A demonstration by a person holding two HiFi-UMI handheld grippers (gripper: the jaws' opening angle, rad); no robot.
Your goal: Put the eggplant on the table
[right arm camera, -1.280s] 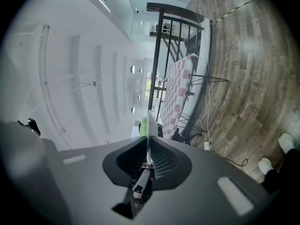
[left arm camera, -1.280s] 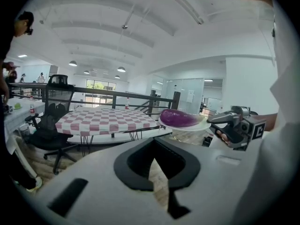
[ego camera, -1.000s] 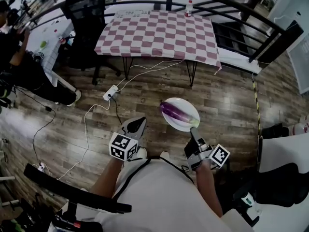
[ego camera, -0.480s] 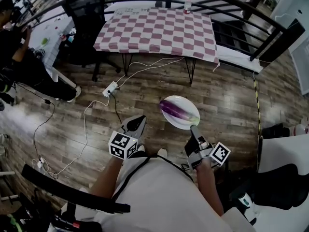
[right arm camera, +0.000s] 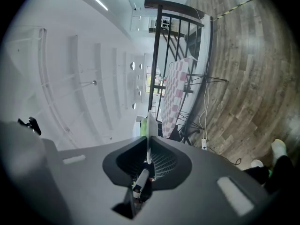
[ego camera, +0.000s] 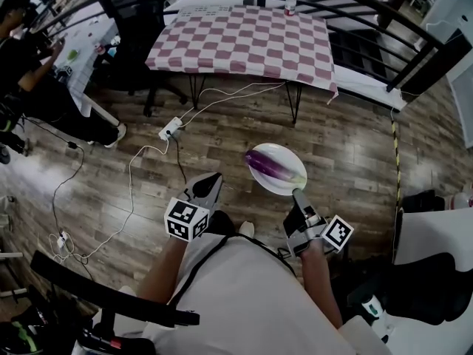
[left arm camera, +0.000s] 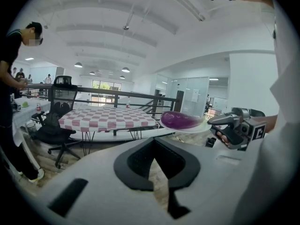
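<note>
The checkered table (ego camera: 244, 43) and the power strip (ego camera: 171, 128) on the wooden floor sit a little higher in the head view than a second ago. The plate and both grippers keep the same arrangement in front of the person's body, so I judge this to be the carry, with the load stable and the table still well apart from it. Nothing has been set down yet. The tabletop looks almost bare, with only a small bottle (ego camera: 290, 2) near its far edge, so there is plenty of room to place things. The one container in play is the white plate (ego camera: 284, 156), held roughly level above the floor. The purple eggplant (ego camera: 270, 167) lies lengthwise across it and has not slid compared with the earlier frames. The right gripper (ego camera: 298, 193) is clamped on the near rim of the plate, and its own view shows the rim edge-on, pinched between the jaws. The left gripper (ego camera: 214, 178) hangs beside it, just left of the plate and not touching it. Its jaws are together, with only floor showing past them.
</note>
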